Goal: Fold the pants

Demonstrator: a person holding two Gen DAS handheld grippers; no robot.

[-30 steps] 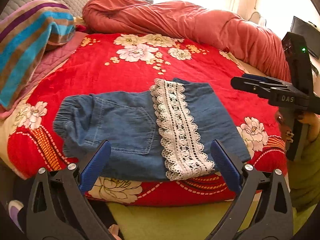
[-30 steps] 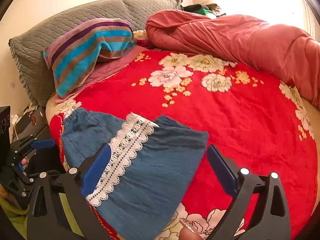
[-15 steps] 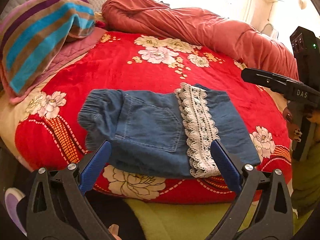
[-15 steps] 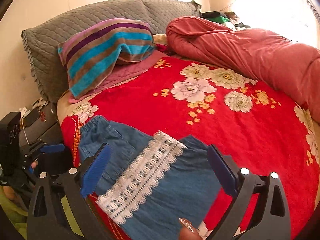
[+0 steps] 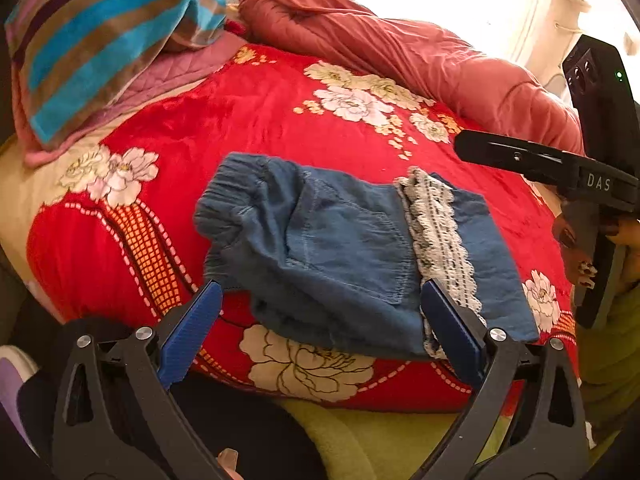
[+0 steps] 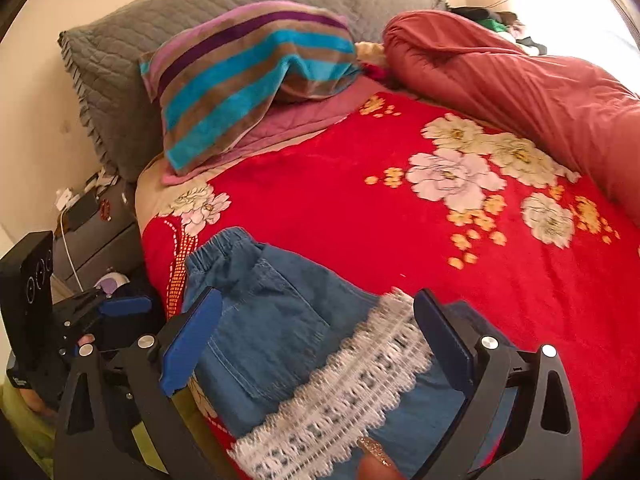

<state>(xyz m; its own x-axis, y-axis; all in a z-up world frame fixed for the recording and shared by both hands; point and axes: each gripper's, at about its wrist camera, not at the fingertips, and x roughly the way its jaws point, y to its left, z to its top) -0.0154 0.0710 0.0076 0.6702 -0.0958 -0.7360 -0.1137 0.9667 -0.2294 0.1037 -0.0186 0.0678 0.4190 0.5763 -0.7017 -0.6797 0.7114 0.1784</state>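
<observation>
Blue denim pants (image 5: 340, 248) with a white lace band (image 5: 438, 232) lie folded on the red flowered blanket (image 5: 260, 120), near the bed's front edge. My left gripper (image 5: 320, 336) hovers open just off that edge, nothing between its blue pads. The right gripper (image 5: 560, 172) shows at the right of the left wrist view, held in a hand, off the pants' right end. In the right wrist view the pants (image 6: 280, 328) and lace band (image 6: 352, 396) lie under my open right gripper (image 6: 316, 344), and the left gripper (image 6: 100, 316) is at the far left.
A striped towel (image 6: 248, 72) on a pink quilted pillow and a grey pillow (image 6: 160, 24) sit at the head of the bed. A rolled red-brown duvet (image 6: 520, 92) runs along the far side. A nightstand (image 6: 92, 236) with cables stands beside the bed.
Both grippers have drawn back and swung left from the folded pants. They stay open. The pants lie still on the blanket.
</observation>
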